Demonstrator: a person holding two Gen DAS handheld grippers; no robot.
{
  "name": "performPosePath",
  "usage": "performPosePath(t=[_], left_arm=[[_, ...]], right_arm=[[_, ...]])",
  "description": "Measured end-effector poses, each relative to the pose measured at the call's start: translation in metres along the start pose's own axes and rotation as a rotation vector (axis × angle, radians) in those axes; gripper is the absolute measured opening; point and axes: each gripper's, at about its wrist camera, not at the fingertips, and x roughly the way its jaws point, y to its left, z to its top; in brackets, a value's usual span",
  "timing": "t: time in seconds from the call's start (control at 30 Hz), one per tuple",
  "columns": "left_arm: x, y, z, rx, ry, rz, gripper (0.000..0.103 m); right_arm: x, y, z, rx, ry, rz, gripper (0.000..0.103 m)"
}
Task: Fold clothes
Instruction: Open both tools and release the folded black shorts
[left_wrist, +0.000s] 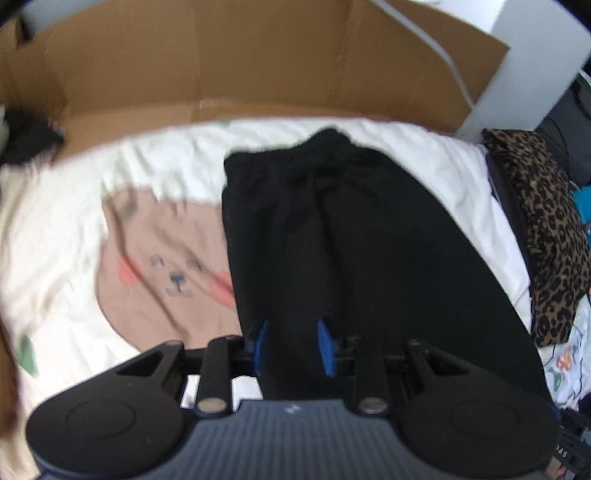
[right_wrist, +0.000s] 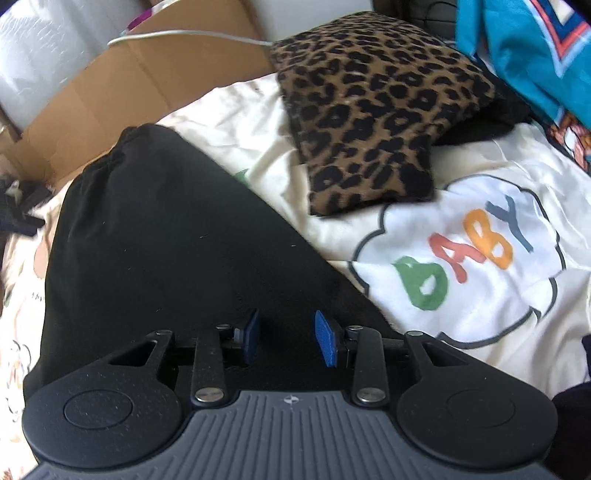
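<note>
The black garment (left_wrist: 332, 240) is seen laid on the printed bedsheet (left_wrist: 74, 221), its long axis running from the lower centre to the waistband at upper centre, with the left gripper (left_wrist: 293, 345) pinching its near fabric and the right gripper (right_wrist: 288, 338) spread above it.

Both views are brightly lit by soft daylight; shadows are faint. The white bedsheet (left_wrist: 424, 155) nearly blows out. The left wrist view is motion-blurred throughout; the right is sharper, blurred toward the edges. Strong fisheye curvature bends edges; corners vignette dark.
</note>
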Motion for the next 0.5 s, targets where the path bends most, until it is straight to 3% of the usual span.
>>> performPosePath(t=[0.1,0.23,0.37,0.43,0.5], left_arm=[[0.018,-0.001,-0.011,-0.008,0.013,-0.006,0.031],[0.039,0.001,-0.019,-0.028,0.047,-0.001,0.031],[0.059,0.013,-0.029,-0.054,0.102,0.043,0.031],[0.058,0.020,-0.036,-0.052,0.088,0.032,0.039],[0.056,0.030,-0.044,-0.060,0.081,0.013,0.041]], right_arm=[[-0.004,-0.005,-0.001,-0.013,-0.013,-0.058,0.040],[-0.007,-0.025,-0.001,0.080,-0.004,-0.036,0.038],[-0.008,-0.026,-0.003,0.024,0.006,-0.041,0.031],[-0.007,-0.029,-0.003,0.031,0.009,-0.048,0.027],[-0.008,-0.033,-0.003,0.045,0.015,-0.041,0.026]])
